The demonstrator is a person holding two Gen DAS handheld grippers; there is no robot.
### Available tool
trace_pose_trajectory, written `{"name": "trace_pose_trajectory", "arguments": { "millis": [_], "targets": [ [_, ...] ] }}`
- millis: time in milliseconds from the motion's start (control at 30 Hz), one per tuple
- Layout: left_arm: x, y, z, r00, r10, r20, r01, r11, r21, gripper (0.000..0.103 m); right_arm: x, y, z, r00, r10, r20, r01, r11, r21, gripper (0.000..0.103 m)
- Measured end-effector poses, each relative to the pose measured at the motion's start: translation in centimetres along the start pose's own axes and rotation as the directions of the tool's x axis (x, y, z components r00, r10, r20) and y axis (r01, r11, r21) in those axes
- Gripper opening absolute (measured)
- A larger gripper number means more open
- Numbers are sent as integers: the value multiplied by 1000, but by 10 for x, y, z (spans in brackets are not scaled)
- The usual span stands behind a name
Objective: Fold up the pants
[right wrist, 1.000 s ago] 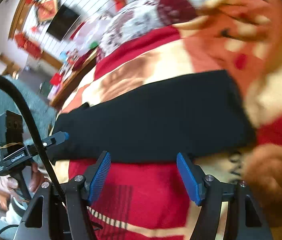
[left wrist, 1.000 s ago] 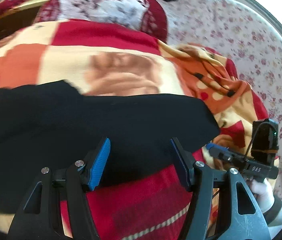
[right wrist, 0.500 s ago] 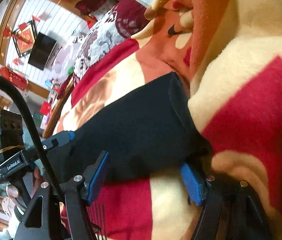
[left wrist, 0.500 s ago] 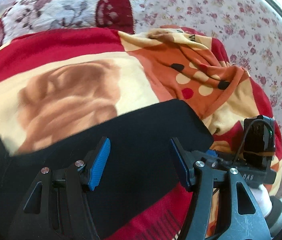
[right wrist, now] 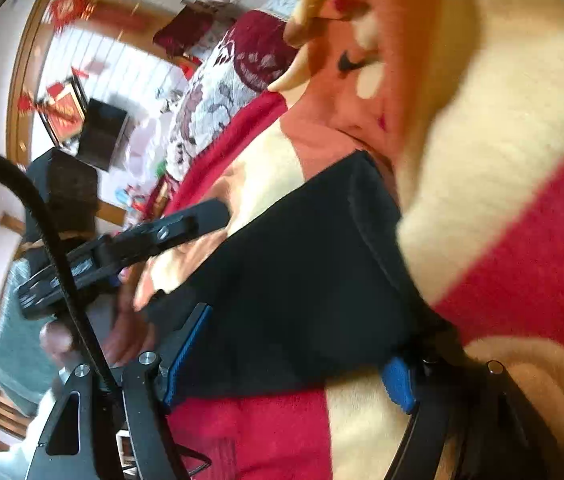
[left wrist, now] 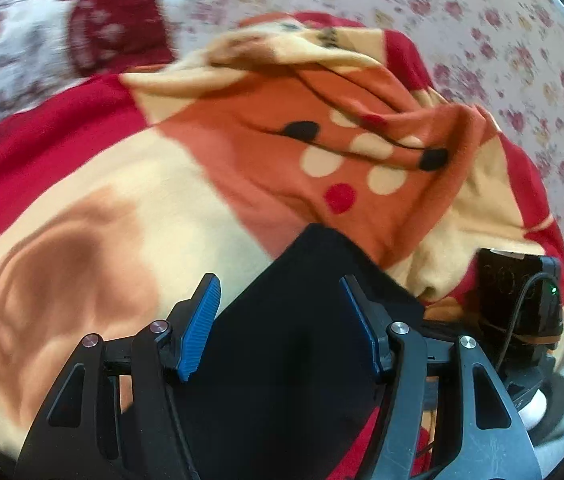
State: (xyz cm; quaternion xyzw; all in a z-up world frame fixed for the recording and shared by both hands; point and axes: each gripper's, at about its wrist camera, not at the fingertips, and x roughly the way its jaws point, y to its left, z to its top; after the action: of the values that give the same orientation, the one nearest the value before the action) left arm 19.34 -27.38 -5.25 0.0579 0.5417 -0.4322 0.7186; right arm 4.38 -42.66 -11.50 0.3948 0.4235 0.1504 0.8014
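Both grippers, left gripper (left wrist: pixel 280 326) and right gripper (right wrist: pixel 294 354) (jaws just widened), stand spread with the black pants (left wrist: pixel 302 340) between their fingers, seemingly unpinched, on the blanket (left wrist: pixel 122 200).

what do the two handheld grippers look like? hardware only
Both match: black angular finger frames with silver bolt heads and ribbed blue pads. Left gripper, right gripper. A black ribbed cable arcs past the right one. The right unit's black box has a thin black wire and a green light.
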Motion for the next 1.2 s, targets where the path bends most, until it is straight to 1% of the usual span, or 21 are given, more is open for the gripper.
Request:
{"name": "trace_pose_trajectory", "arguments": {
  "millis": [33, 100, 200, 300, 333, 367, 433, 500, 567, 600, 633, 667, 700, 733, 767, 833, 967, 1100, 1133, 1200],
  "targets": [
    [6, 0, 6, 1000, -19, -25, 19, 1000, 14, 60, -1, 1, -2, 1000, -1, -2, 1, 1000, -9, 74],
    [15, -1, 14, 999, -17, -46, 19, 999, 49, 60, 0, 3, -4, 1000, -8, -2, 8, 1000, -29, 74],
    [32, -4, 22, 995, -9, -99, 19, 995, 102, 60, 1, 4, -7, 1000, -5, 13, 5, 999, -50, 74],
    [48, -11, 27, 988, -24, -153, 47, 988, 147, 61, 0, 0, -9, 999, 13, 42, -11, 999, -40, 74],
    [53, -14, 28, 987, -19, -161, 46, 985, 164, 62, 0, -1, -10, 999, 16, 49, -14, 999, -37, 74],
    [56, -17, 30, 986, -16, -163, 45, 983, 180, 66, 1, -1, -10, 998, 17, 54, -15, 999, -34, 74],
    [62, -20, 34, 984, -35, -172, 68, 980, 187, 68, -1, -2, -11, 998, 19, 59, -17, 999, -33, 75],
    [68, -19, 39, 981, -64, -185, 96, 981, 171, 68, -1, -2, -11, 998, 23, 61, -21, 999, -36, 74],
    [73, -20, 42, 979, -83, -189, 116, 978, 173, 67, -3, -4, -11, 998, 28, 61, -26, 999, -33, 72],
    [74, -22, 41, 979, -81, -185, 116, 976, 187, 60, -2, -4, -10, 998, 24, 62, -22, 999, -32, 62],
    [75, -25, 39, 980, -69, -184, 108, 972, 211, 50, -2, -6, -9, 998, 18, 58, -16, 999, -32, 48],
    [78, -26, 37, 981, -49, -189, 91, 970, 223, 32, 1, -7, -8, 998, 12, 54, -11, 999, -31, 42],
    [80, -27, 34, 983, -36, -179, 77, 970, 229, 29, 1, -7, -9, 999, 10, 52, -8, 1000, -30, 34],
    [79, -26, 33, 984, -50, -169, 86, 972, 217, 25, 1, -7, -8, 998, 15, 53, -13, 999, -33, 31],
    [79, -26, 32, 985, -59, -164, 93, 974, 206, 18, 1, -6, -8, 999, 19, 51, -17, 999, -40, 29],
    [77, -29, 30, 989, -52, -138, 80, 976, 205, 16, 3, -5, -6, 999, 7, 42, -5, 999, -49, 22],
    [66, -33, 29, 994, -53, -93, 70, 978, 195, 14, 0, 0, -2, 999, 7, 44, -3, 997, -72, 18],
    [27, -30, 38, 995, -96, -1, 95, 981, 170, 13, -12, 23, 4, 997, 19, 74, -7, 987, -158, 17],
    [10, -30, 39, 994, -104, 37, 97, 981, 167, 14, -16, 31, 5, 996, 26, 81, -11, 983, -182, 17],
    [-16, -32, 33, 990, -112, 86, 97, 982, 165, 13, -22, 47, 6, 995, 51, 91, -29, 973, -227, 17]
  ]
}}
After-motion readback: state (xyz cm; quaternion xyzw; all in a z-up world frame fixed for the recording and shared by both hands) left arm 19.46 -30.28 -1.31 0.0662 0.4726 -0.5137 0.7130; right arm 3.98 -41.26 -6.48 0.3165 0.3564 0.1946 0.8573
